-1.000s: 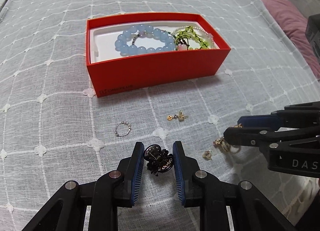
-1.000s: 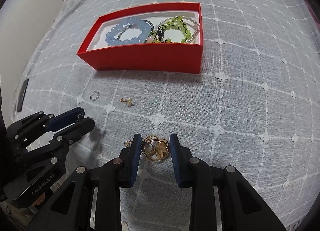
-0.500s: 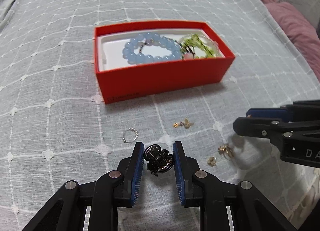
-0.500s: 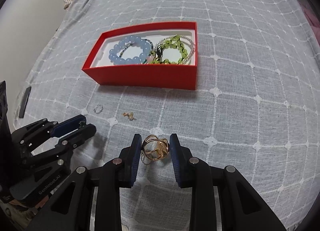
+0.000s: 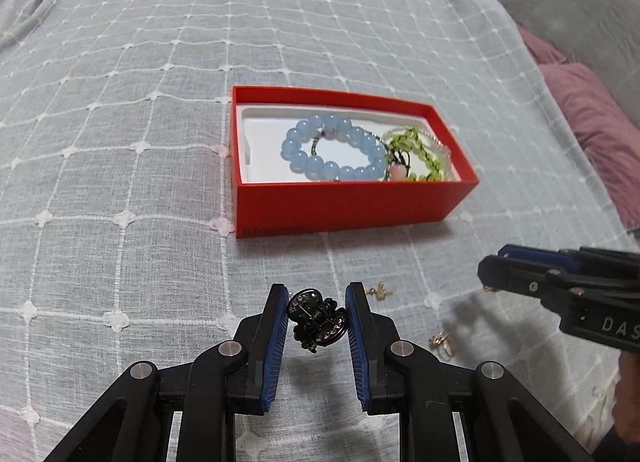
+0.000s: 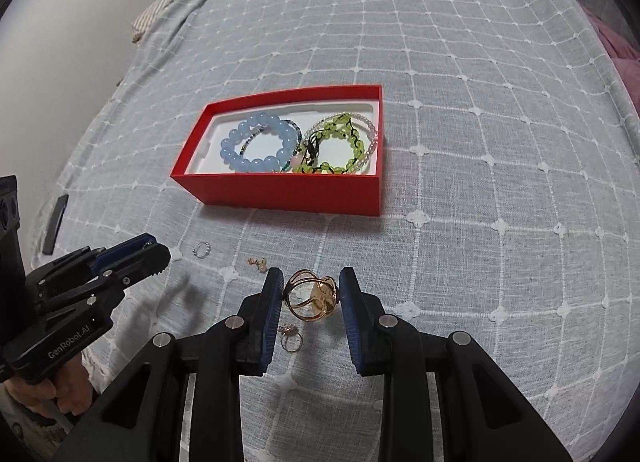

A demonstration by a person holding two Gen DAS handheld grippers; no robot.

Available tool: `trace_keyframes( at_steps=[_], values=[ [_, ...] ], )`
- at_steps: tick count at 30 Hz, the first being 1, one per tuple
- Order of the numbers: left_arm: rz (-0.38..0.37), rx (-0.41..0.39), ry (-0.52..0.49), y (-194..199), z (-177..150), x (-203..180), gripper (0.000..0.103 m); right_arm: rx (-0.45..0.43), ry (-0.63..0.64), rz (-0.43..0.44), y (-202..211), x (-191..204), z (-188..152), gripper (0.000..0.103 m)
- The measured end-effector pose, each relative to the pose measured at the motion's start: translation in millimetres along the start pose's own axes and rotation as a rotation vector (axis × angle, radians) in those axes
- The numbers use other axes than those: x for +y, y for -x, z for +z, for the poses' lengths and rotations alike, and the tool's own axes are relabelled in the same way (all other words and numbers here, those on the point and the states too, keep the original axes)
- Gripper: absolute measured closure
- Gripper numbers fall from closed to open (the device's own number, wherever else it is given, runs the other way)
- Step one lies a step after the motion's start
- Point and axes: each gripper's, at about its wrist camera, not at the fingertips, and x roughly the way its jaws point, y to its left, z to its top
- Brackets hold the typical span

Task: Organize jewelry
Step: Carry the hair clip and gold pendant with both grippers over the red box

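My left gripper [image 5: 317, 291] is shut on a black rhinestone hair clip [image 5: 316, 320] and holds it above the grey checked cloth. My right gripper [image 6: 311, 277] is shut on a gold wire ring [image 6: 312, 297], also off the cloth. Beyond both stands the red box [image 5: 352, 204] [image 6: 288, 191], which holds a blue bead bracelet [image 5: 332, 152] [image 6: 256, 146] and a green bead bracelet [image 5: 416, 154] [image 6: 340, 142]. The right gripper [image 5: 490, 267] shows at the right of the left wrist view. The left gripper [image 6: 156, 253] shows at the left of the right wrist view.
Loose on the cloth in front of the box lie a small gold earring [image 5: 380, 290] [image 6: 258, 263], a silver beaded ring [image 6: 202, 249] and a small gold piece [image 5: 440, 342] [image 6: 291, 339]. A dark flat object [image 6: 56, 224] lies at the left edge. A purple pillow [image 5: 592, 122] lies to the right.
Both grippers have risen off the cloth with the hair clip and the gold ring still held. The left one has rolled, so the box now sits slanted and further right in its view.
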Motion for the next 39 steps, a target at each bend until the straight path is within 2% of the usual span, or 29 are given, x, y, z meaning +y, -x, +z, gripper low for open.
trace_keyframes(
  at_steps=[6, 20, 31, 39],
  values=[
    [-0.055, 0.004, 0.074, -0.1, 7.7, 12.3, 0.080, -0.026, -0.010, 0.010, 3.2, -2.5, 5.1, 0.073],
    [-0.078, -0.024, 0.106, -9.2, 39.1, 17.4, 0.080, -0.093, -0.030, 0.046, 8.4, -2.7, 23.3, 0.073],
    [-0.105, -0.056, 0.126, -19.5, 62.2, 24.6, 0.080, -0.112, -0.015, 0.067, -2.7, 9.4, 41.0, 0.073],
    [-0.118, -0.073, 0.128, -30.1, 71.6, 22.3, 0.080, -0.115, -0.057, 0.103, -7.9, -2.4, 56.8, 0.073]
  ],
)
